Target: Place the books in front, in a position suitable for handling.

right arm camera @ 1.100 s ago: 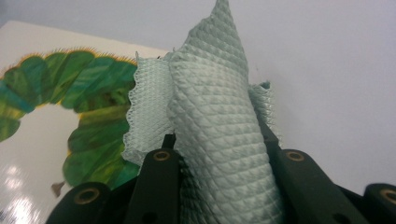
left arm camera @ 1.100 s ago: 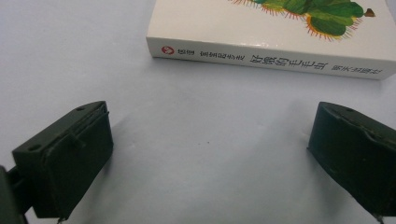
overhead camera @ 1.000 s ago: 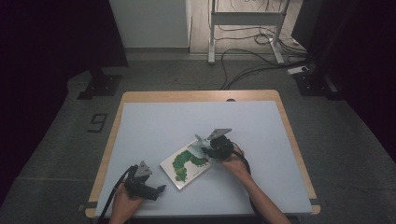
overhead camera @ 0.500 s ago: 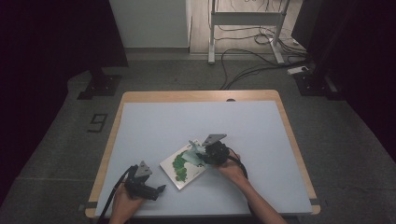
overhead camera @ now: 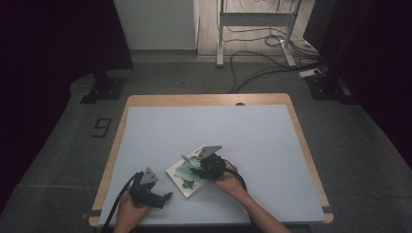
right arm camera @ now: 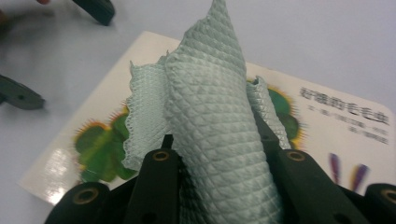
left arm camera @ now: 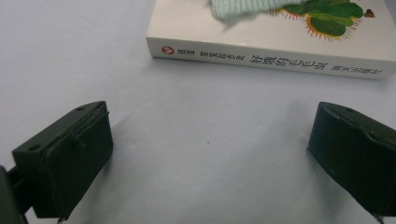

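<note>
A white picture book [overhead camera: 184, 177] with a green caterpillar cover lies flat on the pale table [overhead camera: 272, 145], near the front. My right gripper [overhead camera: 194, 167] is over the book, shut on a pale green textured cloth [right arm camera: 215, 116] that drapes onto the cover [right arm camera: 327, 126]. My left gripper [overhead camera: 163, 196] rests low on the table just left of the book, its jaws wide apart with nothing between them; the book's spine [left arm camera: 271, 58] with printed characters faces it a short way ahead. The cloth [left arm camera: 243, 7] shows at the top of the left gripper view.
Bare table surface spreads behind and to the right of the book. The table has a wooden rim [overhead camera: 209, 99]. Beyond it on the floor are cables [overhead camera: 257, 56], a stand's legs [overhead camera: 252, 19] and a dark base [overhead camera: 104, 90].
My right gripper with the cloth has slid left and toward the front across the book's cover. The left gripper has stayed in place.
</note>
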Action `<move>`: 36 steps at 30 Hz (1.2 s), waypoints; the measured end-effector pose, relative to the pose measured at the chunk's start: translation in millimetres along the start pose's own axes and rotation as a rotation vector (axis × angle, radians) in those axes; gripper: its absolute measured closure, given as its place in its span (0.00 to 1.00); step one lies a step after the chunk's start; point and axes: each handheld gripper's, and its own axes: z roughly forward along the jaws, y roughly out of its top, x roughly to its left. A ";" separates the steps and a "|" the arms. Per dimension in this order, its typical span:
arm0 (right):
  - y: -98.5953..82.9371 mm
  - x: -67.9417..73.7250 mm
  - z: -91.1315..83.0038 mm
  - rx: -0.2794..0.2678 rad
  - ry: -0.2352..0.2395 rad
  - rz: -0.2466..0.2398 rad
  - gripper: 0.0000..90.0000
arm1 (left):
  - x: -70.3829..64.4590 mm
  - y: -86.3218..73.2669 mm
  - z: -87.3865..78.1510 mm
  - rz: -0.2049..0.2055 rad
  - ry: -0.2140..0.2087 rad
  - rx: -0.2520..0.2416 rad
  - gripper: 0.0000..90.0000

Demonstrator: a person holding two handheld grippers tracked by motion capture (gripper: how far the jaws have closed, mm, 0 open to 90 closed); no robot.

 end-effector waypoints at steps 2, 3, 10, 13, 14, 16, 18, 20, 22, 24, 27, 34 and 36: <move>0.7 1.8 0.9 0.000 0.004 -0.004 0.77 | -0.1 0.0 0.0 -0.001 -0.001 0.000 0.00; 2.0 5.2 2.3 0.000 0.012 -0.009 0.77 | -0.1 0.0 0.1 -0.002 -0.001 0.000 0.00; 13.2 21.0 14.6 0.000 0.050 -0.051 0.77 | -0.1 0.0 0.1 -0.002 -0.002 -0.001 0.00; 19.5 24.9 21.8 0.001 0.053 -0.066 0.77 | -0.1 0.0 0.1 -0.002 -0.001 -0.001 0.00; 20.9 24.7 23.3 0.000 0.052 -0.072 0.77 | -0.2 0.0 0.1 -0.002 -0.001 -0.001 0.00; 23.5 23.9 26.1 0.001 0.051 -0.071 0.77 | -0.2 0.0 0.1 -0.002 -0.001 -0.001 0.00; 25.3 21.7 27.5 0.005 0.052 -0.067 0.77 | -0.3 0.0 0.1 -0.002 -0.001 -0.002 0.00; 25.9 17.8 28.9 -0.001 0.050 -0.053 0.77 | -0.2 0.0 0.1 -0.002 -0.001 -0.001 0.00; 25.3 13.3 28.8 -0.004 0.037 -0.046 0.77 | -0.3 -0.1 0.1 -0.003 -0.001 -0.001 0.00; 23.2 6.1 27.4 -0.010 0.030 -0.028 0.77 | -0.4 -0.1 0.1 -0.004 -0.003 -0.001 0.00; 21.6 0.8 25.4 -0.009 0.015 -0.022 0.77 | -0.3 0.0 0.1 -0.002 -0.001 -0.001 0.00; 13.9 -21.7 16.8 -0.010 -0.036 0.026 0.77 | -0.3 0.0 0.1 -0.002 -0.001 -0.001 0.00; 11.7 -26.7 14.5 -0.011 -0.046 0.034 0.77 | -0.2 0.0 0.0 -0.001 -0.001 0.000 0.00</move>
